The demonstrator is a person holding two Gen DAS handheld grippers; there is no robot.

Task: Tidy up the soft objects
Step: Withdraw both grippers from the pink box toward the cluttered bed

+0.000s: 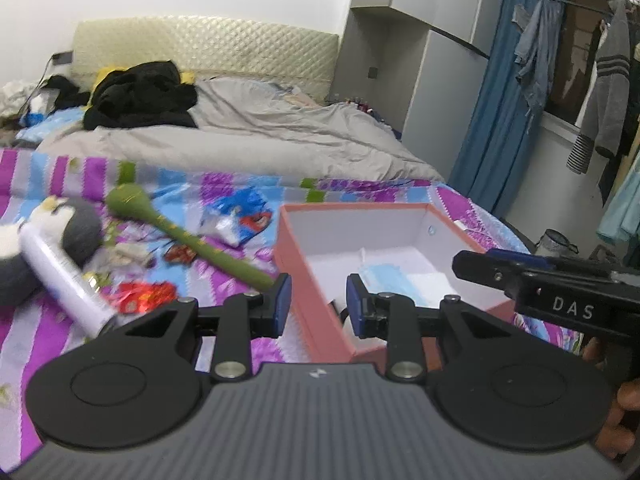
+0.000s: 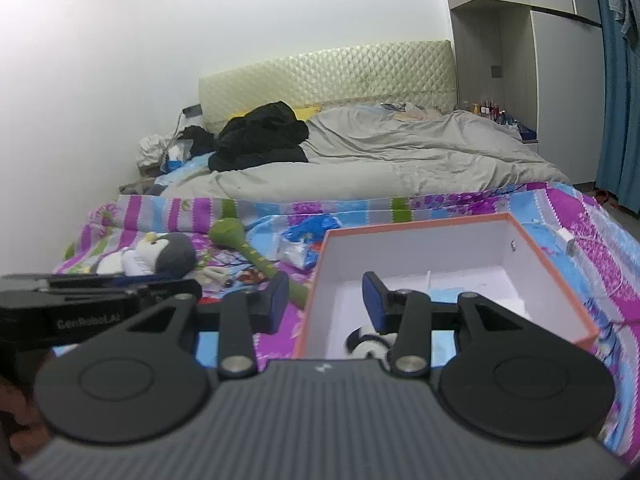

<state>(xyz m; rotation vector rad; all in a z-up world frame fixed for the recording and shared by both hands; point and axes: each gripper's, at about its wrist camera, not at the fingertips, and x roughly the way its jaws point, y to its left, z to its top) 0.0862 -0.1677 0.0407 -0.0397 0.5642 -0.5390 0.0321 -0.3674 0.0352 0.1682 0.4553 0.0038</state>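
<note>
A pink open box (image 1: 298, 256) sits on the striped bedspread, with a blue face mask (image 1: 386, 280) lying inside it. My left gripper (image 1: 319, 305) hovers over the box's near left wall, open and holding nothing. Left of the box lie a green plush stick (image 1: 180, 236) and a grey-and-white penguin plush (image 1: 76, 236). My right gripper (image 2: 326, 300) is open and holding nothing above the near left corner of the box (image 2: 416, 225). A small black-and-white plush (image 2: 366, 344) rests on the box floor below it. The penguin plush (image 2: 160, 256) and green plush stick (image 2: 248, 250) lie to the left.
A white spray can (image 1: 60, 276), red wrappers (image 1: 140, 296) and a blue packet (image 1: 240, 216) litter the bedspread. A grey duvet (image 1: 260, 136) and black clothes (image 1: 140, 96) cover the far bed. Wardrobe, blue curtain (image 1: 496, 120) and hanging clothes stand to the right.
</note>
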